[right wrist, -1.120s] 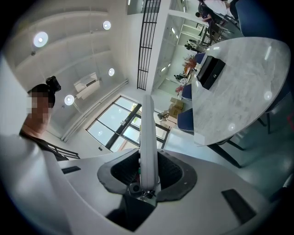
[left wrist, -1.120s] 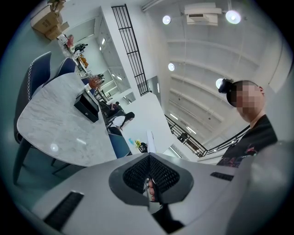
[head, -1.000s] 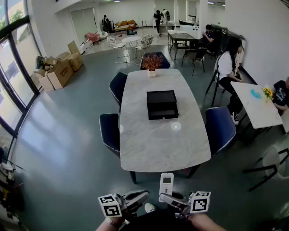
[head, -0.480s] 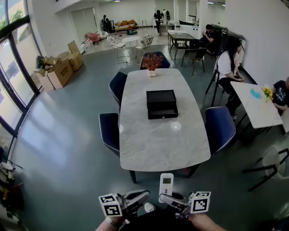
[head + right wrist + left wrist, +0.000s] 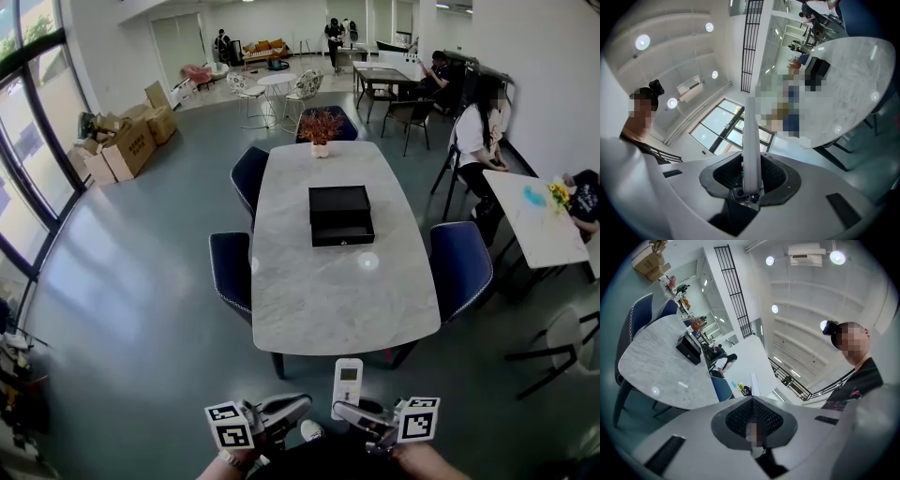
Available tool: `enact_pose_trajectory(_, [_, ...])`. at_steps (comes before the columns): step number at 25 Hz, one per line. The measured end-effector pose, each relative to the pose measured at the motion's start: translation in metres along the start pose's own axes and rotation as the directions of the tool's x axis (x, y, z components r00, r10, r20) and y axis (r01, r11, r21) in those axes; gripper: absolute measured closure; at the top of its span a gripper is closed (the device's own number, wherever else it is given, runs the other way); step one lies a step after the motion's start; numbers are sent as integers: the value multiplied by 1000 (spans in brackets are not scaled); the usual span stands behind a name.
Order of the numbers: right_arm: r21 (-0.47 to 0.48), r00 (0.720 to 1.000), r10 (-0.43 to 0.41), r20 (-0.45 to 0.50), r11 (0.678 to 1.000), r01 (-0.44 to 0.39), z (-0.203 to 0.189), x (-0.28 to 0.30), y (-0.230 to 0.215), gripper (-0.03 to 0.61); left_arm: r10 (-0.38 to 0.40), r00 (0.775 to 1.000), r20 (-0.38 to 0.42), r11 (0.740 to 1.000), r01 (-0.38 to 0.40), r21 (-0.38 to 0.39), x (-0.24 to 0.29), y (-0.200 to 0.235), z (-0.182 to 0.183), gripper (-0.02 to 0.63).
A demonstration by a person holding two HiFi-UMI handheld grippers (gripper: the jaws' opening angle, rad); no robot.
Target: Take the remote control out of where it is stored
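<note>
**Remote clear of the table, clamped in R claw**

Head view: white remote control (image 5: 347, 382) is off the marble table (image 5: 319, 309), in the air just past its near edge, approx. level w/ the middle of that edge. It stands upright, display end up, lower end pinched in the right gripper (image 5: 341, 409). Right gripper view confirms: jaws closed onto the remote (image 5: 751, 145), which shows edge-on as a slim white bar rising straight out of the right gripper (image 5: 751, 182).

Left gripper (image 5: 302, 404) is low beside the right one, tips near each other but apart, also short of the near edge. In its own view the left gripper (image 5: 752, 425) has its jaws pressed together w/ nothing between them.

On the table: black drawer box (image 5: 339, 216) on the centre line, closer to the far edge than the near one, knob front facing the near edge. Potted plant (image 5: 321, 127) w/ reddish leaves at the far edge, middle.

Blue chairs tucked at the long edges: one at the left edge (image 5: 230, 272), one at the right edge (image 5: 461, 262), another nr. the far-left corner (image 5: 248, 173).
</note>
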State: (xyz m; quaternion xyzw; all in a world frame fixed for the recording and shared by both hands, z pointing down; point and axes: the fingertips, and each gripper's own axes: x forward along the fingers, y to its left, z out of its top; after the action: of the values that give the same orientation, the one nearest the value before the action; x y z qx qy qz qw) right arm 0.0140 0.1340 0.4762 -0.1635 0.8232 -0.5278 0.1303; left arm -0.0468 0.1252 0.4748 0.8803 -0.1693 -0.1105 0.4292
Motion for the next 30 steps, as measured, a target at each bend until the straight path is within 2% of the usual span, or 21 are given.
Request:
enact_pose_trajectory(4, [44,1000,22,12,999,-22,-3,4,0,462,1,1000,-1,1000,-1,0,-2,1,2,609])
enact_pose_trajectory(30, [45,1000,20,-15,999,-19,-7,13,-2,462,18,1000,12,1000,-18,-7,-9,4,4,609])
